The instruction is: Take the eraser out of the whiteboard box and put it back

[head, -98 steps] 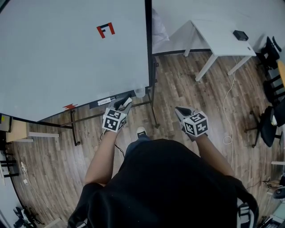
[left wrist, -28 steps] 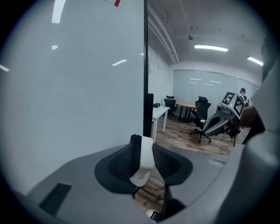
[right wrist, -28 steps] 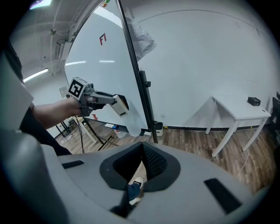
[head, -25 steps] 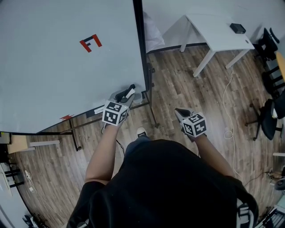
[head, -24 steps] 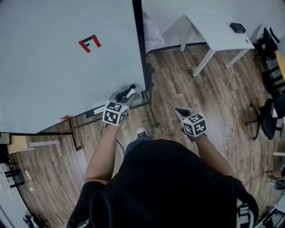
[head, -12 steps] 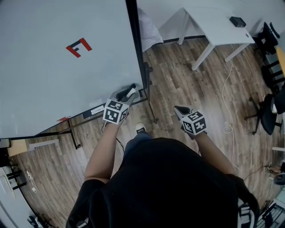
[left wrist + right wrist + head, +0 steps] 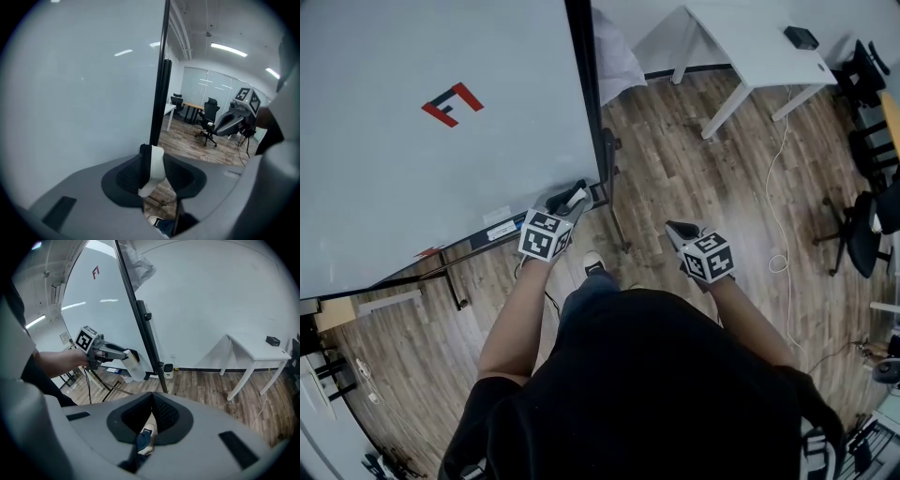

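Looking down over the person's shoulders, I see the whiteboard [image 7: 412,169] filling the upper left of the head view, a red-and-black mark [image 7: 453,102] on it. Its black frame post [image 7: 586,103] runs down the middle of the frame to the board's lower right corner. The left gripper [image 7: 568,199] is right at that corner, its jaws pinched on the eraser [image 7: 577,194], a slim white block with a black felt side (the left gripper view shows it upright between the pads, the post just behind it). In the right gripper view the pale, see-through whiteboard box [image 7: 137,372] hangs at the foot of the board, just left of the post and just under the left gripper's tips. Whether the eraser touches it I cannot tell. The right gripper [image 7: 672,227] hovers at centre right over the wood floor [image 7: 694,159], its jaws pressed together on nothing, well apart from the board.

Crowding the left gripper are the post and the stand's dark legs [image 7: 453,277] below the board. The person's shoe [image 7: 592,264] is just below it. To the right the floor lies open as far as a white table [image 7: 750,47] at the upper right with a small black device [image 7: 799,37] on it. A white cable [image 7: 776,265] trails down the boards, and black office chairs [image 7: 862,239] stand at the right edge.
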A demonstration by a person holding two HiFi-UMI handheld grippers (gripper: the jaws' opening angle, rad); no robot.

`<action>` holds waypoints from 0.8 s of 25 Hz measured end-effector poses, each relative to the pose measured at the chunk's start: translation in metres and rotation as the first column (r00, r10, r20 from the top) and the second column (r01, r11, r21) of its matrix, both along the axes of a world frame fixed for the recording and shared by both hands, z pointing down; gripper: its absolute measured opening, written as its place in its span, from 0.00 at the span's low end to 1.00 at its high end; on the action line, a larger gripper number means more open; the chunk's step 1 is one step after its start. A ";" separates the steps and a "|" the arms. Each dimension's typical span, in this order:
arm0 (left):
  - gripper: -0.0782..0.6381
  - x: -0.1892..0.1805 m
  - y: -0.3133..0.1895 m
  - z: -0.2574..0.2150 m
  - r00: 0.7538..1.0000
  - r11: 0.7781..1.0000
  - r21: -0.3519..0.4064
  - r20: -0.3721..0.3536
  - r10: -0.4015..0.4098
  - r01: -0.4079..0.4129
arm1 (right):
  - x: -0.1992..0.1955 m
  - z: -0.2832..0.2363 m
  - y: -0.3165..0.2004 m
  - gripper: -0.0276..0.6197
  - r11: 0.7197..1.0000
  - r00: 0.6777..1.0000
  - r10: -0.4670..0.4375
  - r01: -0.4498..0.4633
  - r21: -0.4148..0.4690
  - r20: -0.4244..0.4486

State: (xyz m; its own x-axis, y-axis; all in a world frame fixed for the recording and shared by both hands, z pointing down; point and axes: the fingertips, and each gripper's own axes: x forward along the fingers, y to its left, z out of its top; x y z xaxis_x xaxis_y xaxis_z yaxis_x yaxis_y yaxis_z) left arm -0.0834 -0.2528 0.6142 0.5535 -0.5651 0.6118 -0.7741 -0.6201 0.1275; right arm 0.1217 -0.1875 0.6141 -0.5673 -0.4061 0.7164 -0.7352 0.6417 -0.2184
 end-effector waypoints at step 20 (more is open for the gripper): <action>0.32 0.003 -0.005 0.043 1.000 0.997 -0.070 0.008 0.027 -0.027 | -0.014 0.013 -0.005 0.04 1.000 1.000 0.008 -0.008 -0.028 -0.002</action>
State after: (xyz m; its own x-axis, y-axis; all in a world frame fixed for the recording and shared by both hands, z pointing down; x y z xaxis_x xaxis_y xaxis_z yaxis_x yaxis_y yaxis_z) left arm -0.0806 -0.2576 0.6571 0.5621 -0.5055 0.6546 -0.7585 -0.6306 0.1644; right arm 0.1073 -0.1923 0.6273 -0.5631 -0.3900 0.7286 -0.7405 0.6294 -0.2354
